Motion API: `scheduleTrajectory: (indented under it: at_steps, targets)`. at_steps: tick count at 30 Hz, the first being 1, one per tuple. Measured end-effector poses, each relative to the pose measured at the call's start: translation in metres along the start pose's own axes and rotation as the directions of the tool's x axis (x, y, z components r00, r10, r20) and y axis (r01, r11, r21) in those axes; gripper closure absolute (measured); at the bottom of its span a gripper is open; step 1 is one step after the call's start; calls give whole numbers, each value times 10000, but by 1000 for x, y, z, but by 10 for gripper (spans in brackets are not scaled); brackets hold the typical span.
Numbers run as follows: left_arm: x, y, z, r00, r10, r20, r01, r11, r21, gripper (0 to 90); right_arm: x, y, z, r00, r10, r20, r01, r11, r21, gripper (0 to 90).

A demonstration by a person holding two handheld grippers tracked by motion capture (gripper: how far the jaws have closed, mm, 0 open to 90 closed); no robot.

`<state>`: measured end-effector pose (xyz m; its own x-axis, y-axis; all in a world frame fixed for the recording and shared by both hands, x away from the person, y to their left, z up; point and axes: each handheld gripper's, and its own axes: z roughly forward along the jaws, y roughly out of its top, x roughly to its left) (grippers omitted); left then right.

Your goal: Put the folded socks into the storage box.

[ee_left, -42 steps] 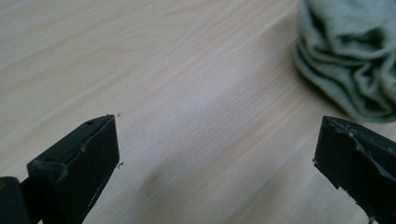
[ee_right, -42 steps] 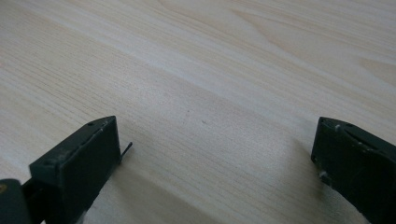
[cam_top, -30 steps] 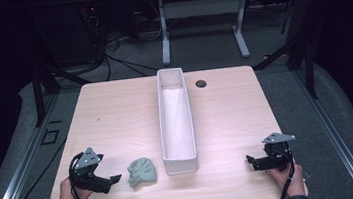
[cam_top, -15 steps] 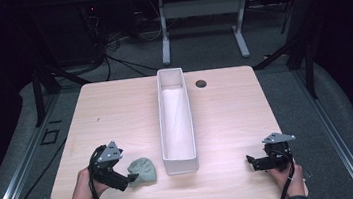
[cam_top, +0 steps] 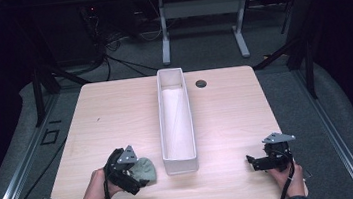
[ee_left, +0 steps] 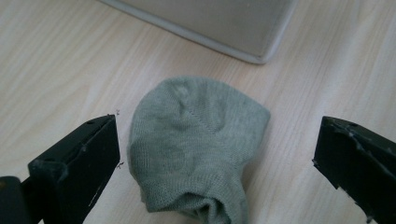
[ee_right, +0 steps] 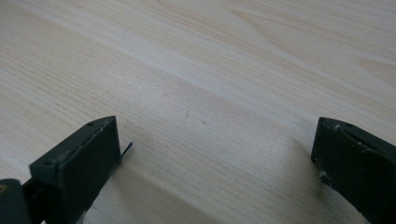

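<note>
Taking the long white bin (cam_top: 176,124) in the middle of the table (cam_top: 106,117) as the landmark: to its left, near its front corner, the left gripper (cam_top: 135,177) sits at a crumpled grey-green sock (cam_top: 144,168); in the left gripper view its jaws stand wide apart, one on each side of the sock (ee_left: 196,144), neither pressing the cloth, so it has hold of nothing (whether they brush the fabric I cannot tell); the sock lies flat on the wood, just beside the bin's corner (ee_left: 252,32) and outside it. The bin itself looks empty, as far as the high view lets one see inside. To the right of the bin, well apart from it near the front edge, the right gripper (cam_top: 252,163) rests low in the person's hand; the right gripper view shows its jaws wide apart too, with bare wood between them. My judgement is that the work is at its very start: the sock is framed for a grab but not yet gripped; closing, lifting and probably dropping it into the bin are all left to do.
</note>
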<state>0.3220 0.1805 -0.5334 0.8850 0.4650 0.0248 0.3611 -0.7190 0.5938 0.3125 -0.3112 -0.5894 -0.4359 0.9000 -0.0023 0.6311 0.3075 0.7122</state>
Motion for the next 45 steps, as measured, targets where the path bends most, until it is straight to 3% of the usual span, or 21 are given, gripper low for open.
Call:
scheduleTrajectory:
  at_steps: [5,6,9,17,20,29,37,45]
  targets:
    - [1,-3,9,9999,-44,-99,47,9997,260,93,0,0,0,10000,2,-3,-2,10000,1,8]
    - [1,-4,10,9998,-73,-167,78,9996,274,159,0,0,0,10000,1,0,-1,10000,-2,8]
    - [0,-7,12,9993,-160,-331,170,9994,302,219,0,0,0,10000,5,1,-5,10000,0,8]
    - [0,-9,17,9992,-56,-408,78,9985,539,270,0,0,0,10000,7,-3,-7,10000,1,8]
    - [-2,-11,23,9988,109,-468,-65,9958,918,328,0,0,0,10000,8,-6,-8,10000,2,9]
    - [-2,-11,24,9983,63,-579,-3,9948,1019,434,0,0,0,10000,44,-29,-44,10000,-20,17]
    - [-3,-19,22,9959,-582,-694,624,9962,600,560,0,0,0,10000,43,-17,-43,10000,-19,18]
    - [-3,-19,22,9930,-760,-902,813,9951,562,622,0,0,0,10000,43,-11,-43,10000,-22,18]
